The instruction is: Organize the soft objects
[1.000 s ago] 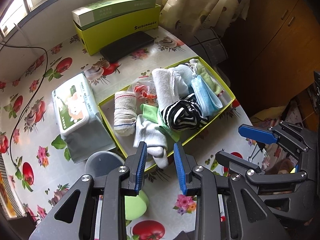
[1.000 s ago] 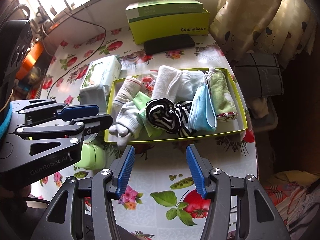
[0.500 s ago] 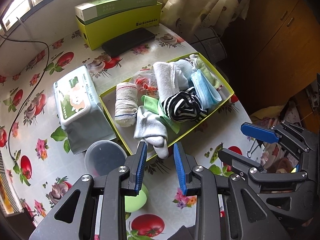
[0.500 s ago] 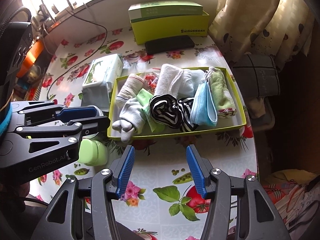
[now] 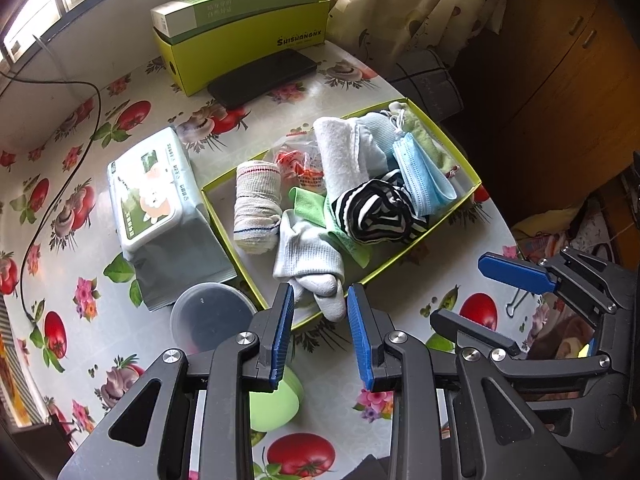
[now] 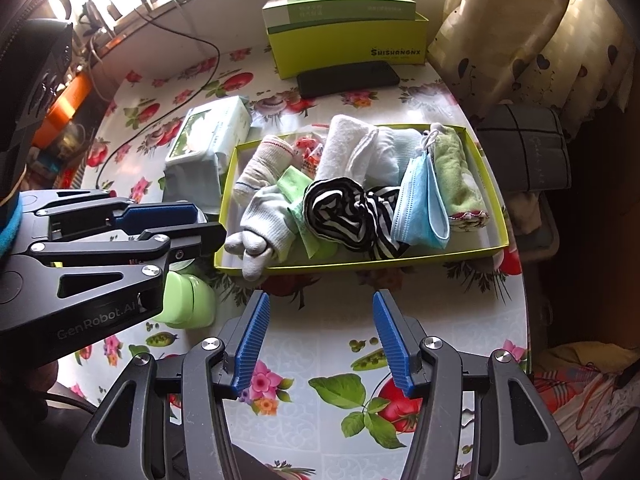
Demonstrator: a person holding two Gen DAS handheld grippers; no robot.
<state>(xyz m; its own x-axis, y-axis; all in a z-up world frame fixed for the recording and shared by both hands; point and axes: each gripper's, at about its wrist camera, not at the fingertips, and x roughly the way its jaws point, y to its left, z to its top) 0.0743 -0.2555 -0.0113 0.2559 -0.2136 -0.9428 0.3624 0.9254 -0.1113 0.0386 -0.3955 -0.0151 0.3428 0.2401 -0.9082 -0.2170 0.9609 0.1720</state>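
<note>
Left wrist view: the surface (image 5: 120, 128) in flowered oilcloth spreads ahead of both grippers, and on it, just beyond the left gripper (image 5: 320, 336), sits the shallow yellow-green cardboard tray (image 5: 472, 172) heaped with soft cloth items. The left gripper's jaws stand apart, grasping nothing; the right gripper (image 6: 320, 340), nearer than the tray, also gapes empty. A pale grey knitted sock (image 5: 310, 264) droops over the tray's near rim, straight ahead between the left jaws. It looks light and limp, likely best pinched at its bunched toe.
</note>
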